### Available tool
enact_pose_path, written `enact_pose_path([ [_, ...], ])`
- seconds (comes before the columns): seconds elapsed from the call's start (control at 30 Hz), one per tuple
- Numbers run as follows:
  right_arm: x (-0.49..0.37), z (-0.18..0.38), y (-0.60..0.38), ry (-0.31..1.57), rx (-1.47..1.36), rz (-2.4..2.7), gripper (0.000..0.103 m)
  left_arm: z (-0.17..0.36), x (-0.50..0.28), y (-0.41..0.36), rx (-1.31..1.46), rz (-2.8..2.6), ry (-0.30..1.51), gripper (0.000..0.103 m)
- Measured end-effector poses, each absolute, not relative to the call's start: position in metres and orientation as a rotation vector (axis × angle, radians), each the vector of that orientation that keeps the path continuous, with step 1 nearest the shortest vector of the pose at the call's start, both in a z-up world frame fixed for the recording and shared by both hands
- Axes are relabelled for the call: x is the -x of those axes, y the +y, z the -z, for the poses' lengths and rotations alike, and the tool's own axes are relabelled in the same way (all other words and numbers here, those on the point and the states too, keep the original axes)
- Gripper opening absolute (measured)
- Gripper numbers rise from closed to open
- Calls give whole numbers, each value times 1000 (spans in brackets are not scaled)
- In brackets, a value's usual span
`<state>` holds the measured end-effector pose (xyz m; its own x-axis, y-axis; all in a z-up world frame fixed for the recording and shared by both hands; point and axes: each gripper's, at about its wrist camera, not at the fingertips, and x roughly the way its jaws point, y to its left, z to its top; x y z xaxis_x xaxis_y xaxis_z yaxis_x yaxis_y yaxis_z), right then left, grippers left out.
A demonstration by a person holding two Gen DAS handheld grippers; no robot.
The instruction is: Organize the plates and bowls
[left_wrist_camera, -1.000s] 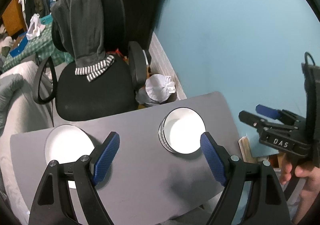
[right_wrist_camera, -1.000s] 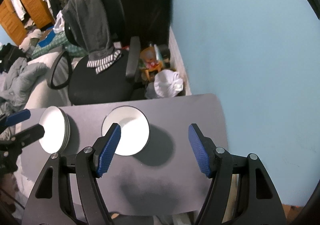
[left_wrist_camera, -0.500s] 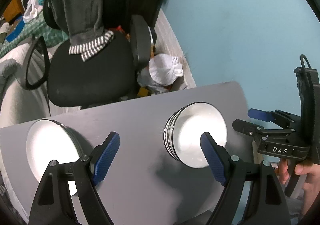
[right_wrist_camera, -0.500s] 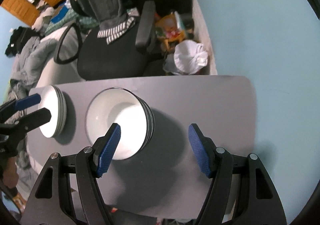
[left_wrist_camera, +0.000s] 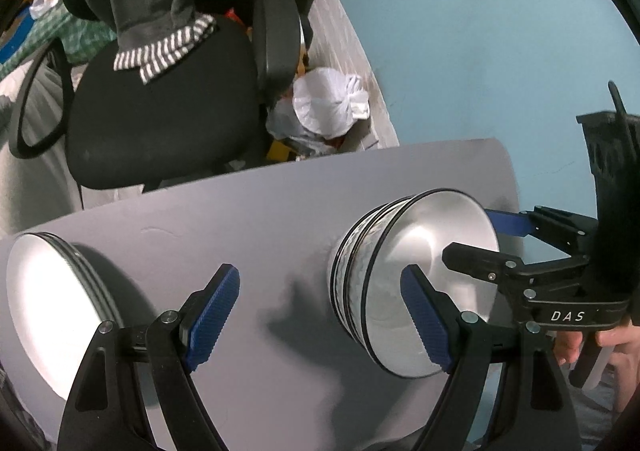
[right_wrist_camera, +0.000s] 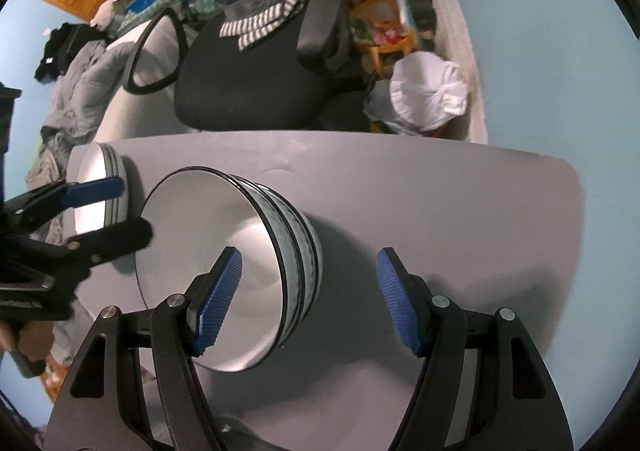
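From the left wrist, our left claw (left_wrist_camera: 320, 321) hangs spread wide, empty, over the counter (left_wrist_camera: 260, 211) between the plate stack (left_wrist_camera: 48, 311) and bowl stack (left_wrist_camera: 404, 275).

From the right wrist, our right claw (right_wrist_camera: 310, 297) gapes empty beside the bowls. Both stacks look sorted; what remains we cannot tell.

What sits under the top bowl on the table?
More nested bowls; their dark-rimmed edges show beneath the top bowl. Their insides and the exact count are covered.
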<state>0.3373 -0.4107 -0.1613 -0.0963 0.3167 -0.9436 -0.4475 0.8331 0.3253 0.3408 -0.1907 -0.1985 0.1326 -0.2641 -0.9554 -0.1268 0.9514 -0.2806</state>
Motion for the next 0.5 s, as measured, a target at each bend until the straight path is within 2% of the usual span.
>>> enact_pose_path([
  [0.3,-343,186,-414,1622,38,-684,69,230,-344,-198,374,117,1512,84],
  [0.37,-343,187,-414,1623,27,-695,69,234,-344,-198,387,119,1525,80],
  [0.5,-344,191,-411,1648,36,-702,54,239,-346,-198,400,110,1536,76],
])
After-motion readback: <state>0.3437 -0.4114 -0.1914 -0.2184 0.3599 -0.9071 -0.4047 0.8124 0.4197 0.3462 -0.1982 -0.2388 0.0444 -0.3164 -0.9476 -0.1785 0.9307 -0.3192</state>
